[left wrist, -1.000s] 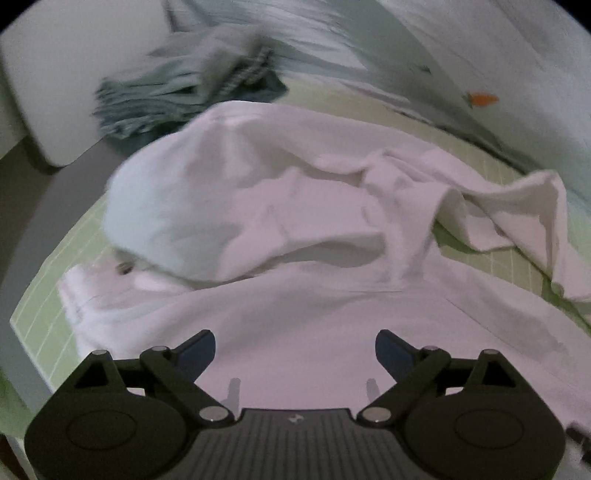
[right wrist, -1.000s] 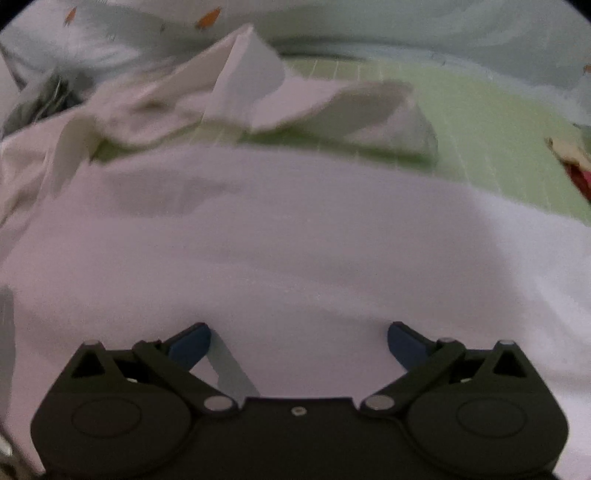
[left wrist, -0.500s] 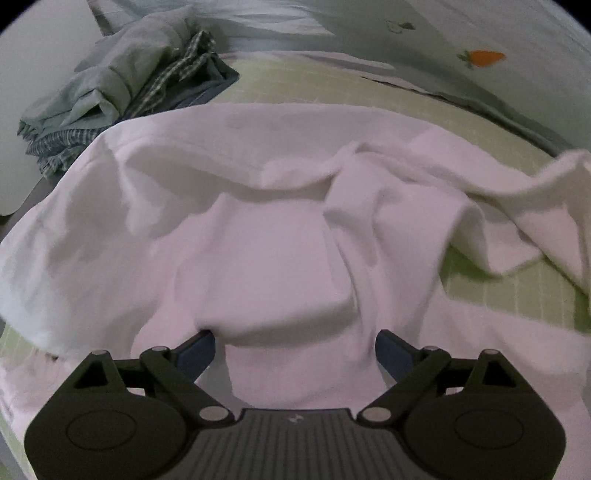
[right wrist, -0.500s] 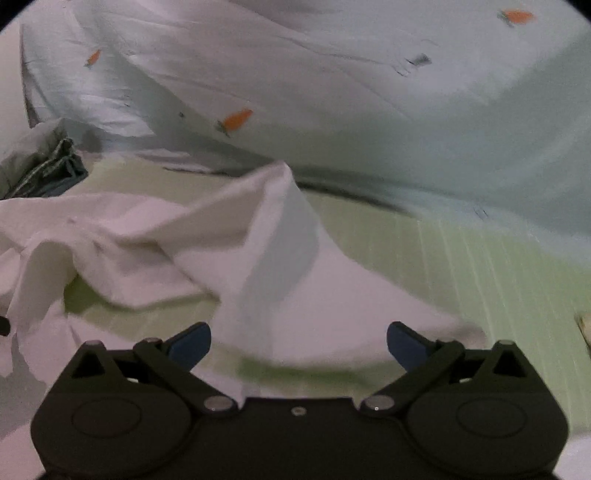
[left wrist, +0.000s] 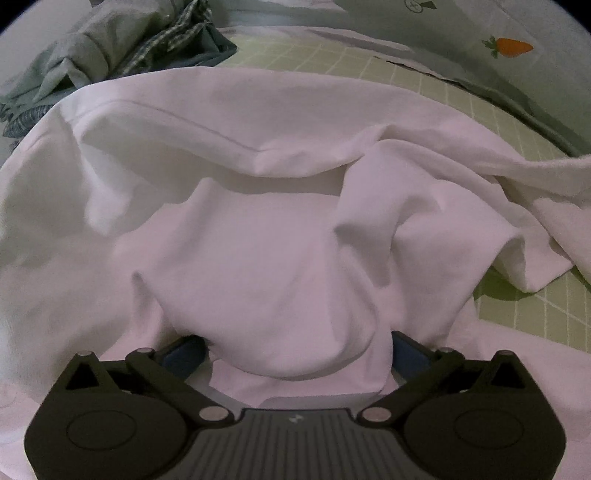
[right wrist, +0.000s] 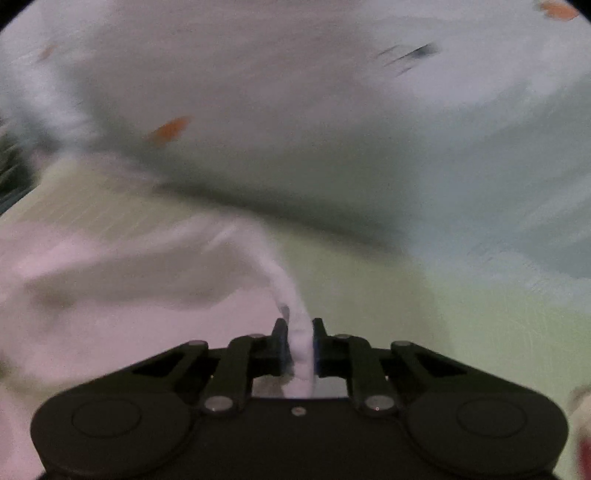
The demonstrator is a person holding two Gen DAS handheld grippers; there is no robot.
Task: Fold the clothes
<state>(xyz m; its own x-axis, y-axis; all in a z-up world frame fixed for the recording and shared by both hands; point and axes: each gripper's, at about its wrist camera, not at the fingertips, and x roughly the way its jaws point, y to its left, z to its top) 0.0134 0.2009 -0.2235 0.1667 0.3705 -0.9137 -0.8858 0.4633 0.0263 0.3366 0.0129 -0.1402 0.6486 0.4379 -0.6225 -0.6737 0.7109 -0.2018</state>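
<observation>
White shirt in right claw

Shirt spread on mat, clothes pile behind left, sheet behind right

No readable text, label, brand or number anywhere — only a small pale emblem on the left gripper body, not legible, and carrot prints on the far sheet.

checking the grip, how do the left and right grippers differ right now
The left gripper is wide open, with a bulge of the white shirt between its fingers; the right gripper has just closed, pinching a thin strip of the shirt. The left view is sharp, the right blurred. Both are black.
</observation>
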